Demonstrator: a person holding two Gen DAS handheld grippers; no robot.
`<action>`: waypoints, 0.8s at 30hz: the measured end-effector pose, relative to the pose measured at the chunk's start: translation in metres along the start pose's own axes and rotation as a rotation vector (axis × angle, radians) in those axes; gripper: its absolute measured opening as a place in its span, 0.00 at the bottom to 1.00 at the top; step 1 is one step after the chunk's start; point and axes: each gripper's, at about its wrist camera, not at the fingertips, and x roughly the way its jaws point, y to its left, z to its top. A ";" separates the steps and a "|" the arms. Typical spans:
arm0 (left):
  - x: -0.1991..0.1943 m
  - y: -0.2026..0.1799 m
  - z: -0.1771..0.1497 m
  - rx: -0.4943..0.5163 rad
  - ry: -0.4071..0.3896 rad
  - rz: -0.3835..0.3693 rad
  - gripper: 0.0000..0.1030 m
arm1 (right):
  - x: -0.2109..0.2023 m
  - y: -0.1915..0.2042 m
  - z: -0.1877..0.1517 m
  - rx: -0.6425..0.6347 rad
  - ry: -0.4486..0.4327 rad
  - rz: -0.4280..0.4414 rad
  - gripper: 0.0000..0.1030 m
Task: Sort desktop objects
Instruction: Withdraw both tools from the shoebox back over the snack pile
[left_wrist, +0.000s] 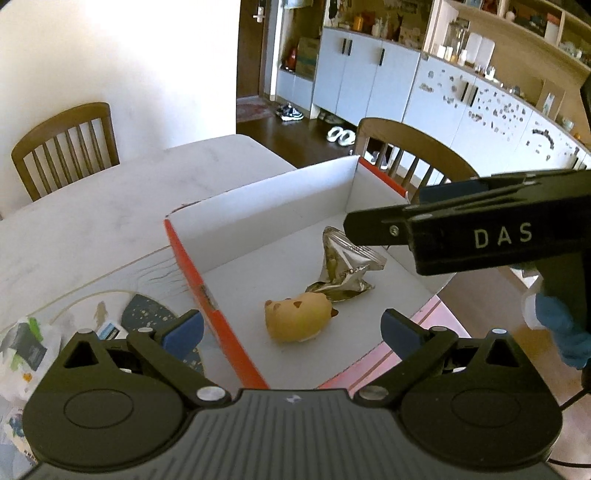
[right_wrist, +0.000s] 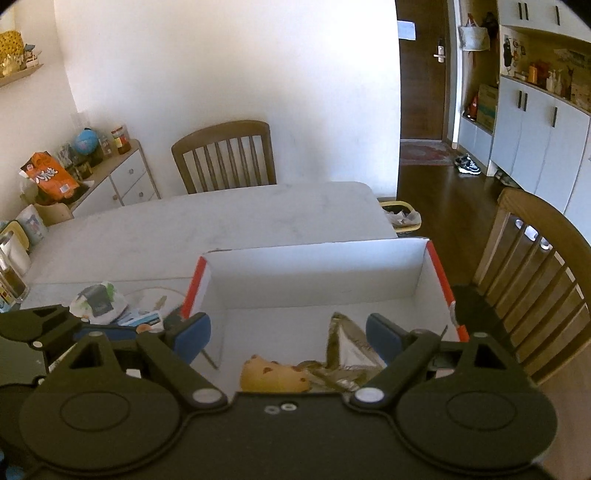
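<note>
The box (left_wrist: 266, 218) at the counter's right edge already holds a yellow toy (left_wrist: 297, 319) and a crumpled silver wrapper (left_wrist: 345, 269). Both the left gripper (left_wrist: 291, 328) and right gripper (right_wrist: 288, 332) hover above it, fingers wide and empty. Next, probably: fetch the packets (right_wrist: 99, 301) left of the box.

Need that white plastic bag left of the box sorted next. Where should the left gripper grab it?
Probably from above, on the bunched top of the plastic bag. It lies slumped on the table, so only crumpled folds give the open left gripper purchase.
</note>
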 end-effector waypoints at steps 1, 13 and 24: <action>-0.004 0.003 -0.002 -0.007 -0.001 -0.003 1.00 | -0.001 0.003 -0.002 0.005 -0.001 0.001 0.89; -0.038 0.051 -0.033 -0.032 -0.038 0.019 1.00 | -0.003 0.052 -0.022 0.035 0.000 -0.019 0.89; -0.064 0.089 -0.068 -0.016 -0.061 0.048 1.00 | 0.006 0.110 -0.037 0.025 0.015 -0.018 0.89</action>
